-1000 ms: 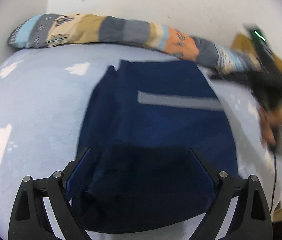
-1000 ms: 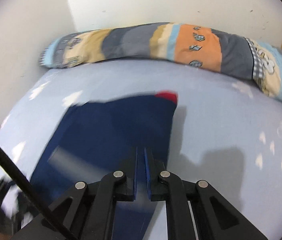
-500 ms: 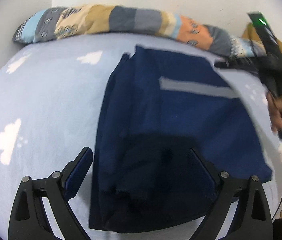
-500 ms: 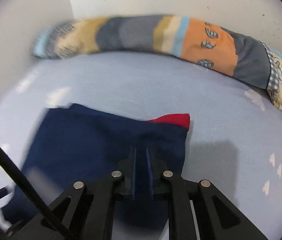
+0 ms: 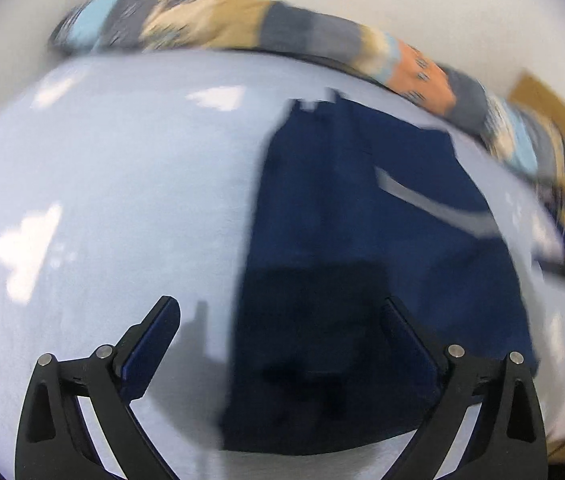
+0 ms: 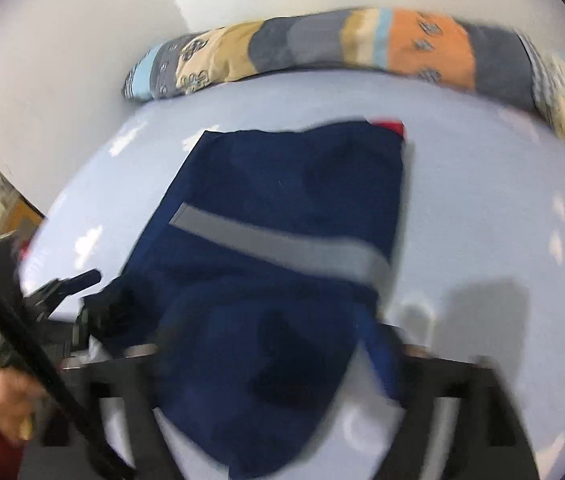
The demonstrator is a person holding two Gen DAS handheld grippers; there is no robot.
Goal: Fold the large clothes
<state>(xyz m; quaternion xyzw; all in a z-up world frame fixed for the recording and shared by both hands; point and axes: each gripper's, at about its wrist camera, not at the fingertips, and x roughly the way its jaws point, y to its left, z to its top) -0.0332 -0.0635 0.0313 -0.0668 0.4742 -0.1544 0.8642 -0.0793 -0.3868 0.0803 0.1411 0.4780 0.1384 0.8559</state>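
Note:
A folded navy garment [image 5: 366, 248] with a grey stripe [image 5: 434, 204] lies flat on the pale blue bed; in the right wrist view it [image 6: 282, 248] fills the middle, with a red patch [image 6: 390, 126] at its far corner. My left gripper [image 5: 280, 344] is open and empty, hovering over the garment's near left edge. My right gripper [image 6: 266, 364] is blurred by motion; its jaws stand wide apart over the garment's near end, nothing held. The left gripper [image 6: 62, 292] shows at the left of the right wrist view.
A long patchwork bolster [image 5: 282, 40] lies along the white wall at the back of the bed [image 5: 102, 200]; it also shows in the right wrist view [image 6: 362, 52]. A brown board [image 5: 554, 120] is at the right. Cloud-print sheet [image 6: 522, 220] lies bare around the garment.
My right gripper has opened, let go of the garment and pulled back. My left gripper has shifted left, so the garment now sits right of centre.

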